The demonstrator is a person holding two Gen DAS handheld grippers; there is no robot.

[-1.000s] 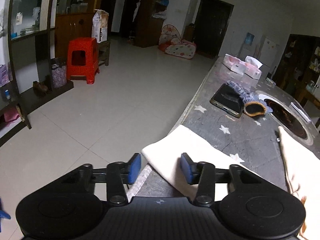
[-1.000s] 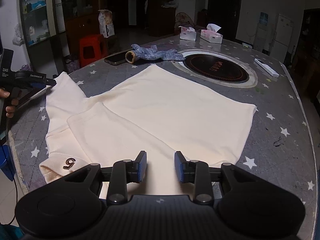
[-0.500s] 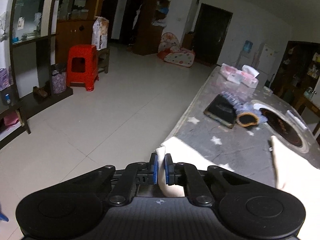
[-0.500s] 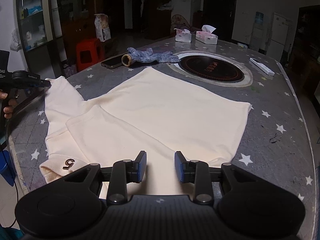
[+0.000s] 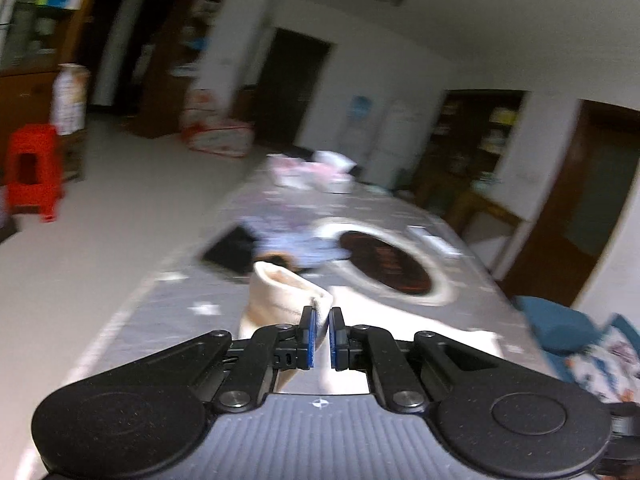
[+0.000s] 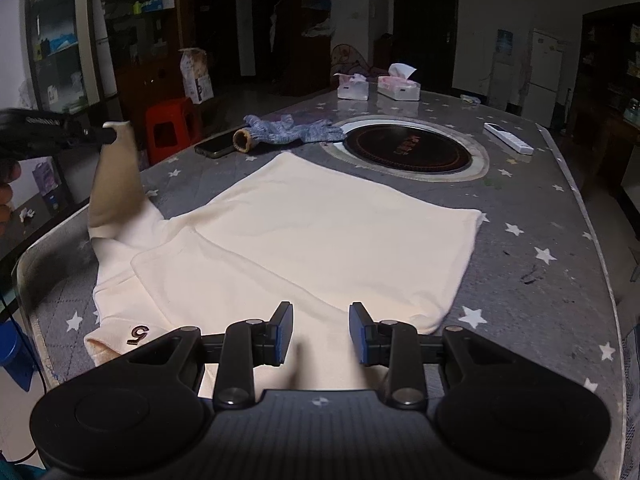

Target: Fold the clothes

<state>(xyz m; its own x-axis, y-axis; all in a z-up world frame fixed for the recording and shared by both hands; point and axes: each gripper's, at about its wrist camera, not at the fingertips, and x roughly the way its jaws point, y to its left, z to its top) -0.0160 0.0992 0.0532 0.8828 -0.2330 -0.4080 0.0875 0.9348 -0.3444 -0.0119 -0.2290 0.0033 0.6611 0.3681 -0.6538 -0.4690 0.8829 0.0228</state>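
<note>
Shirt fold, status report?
Left hand-held gripper shut on sleeve, lifted. Right hand-held gripper open over cream shirt. Glove, phone beyond, clear.

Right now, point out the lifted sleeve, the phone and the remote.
lifted sleeve (image 6: pixel 116 184), right wrist view, middle of the raised cloth.
phone (image 6: pixel 216 145), right wrist view, its dark screen.
remote (image 6: pixel 508 138), right wrist view, middle of its white body.

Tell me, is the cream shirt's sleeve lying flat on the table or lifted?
Lifted. The left tongs are shut on the sleeve end, which hangs above the table; the shirt body lies flat.
</note>
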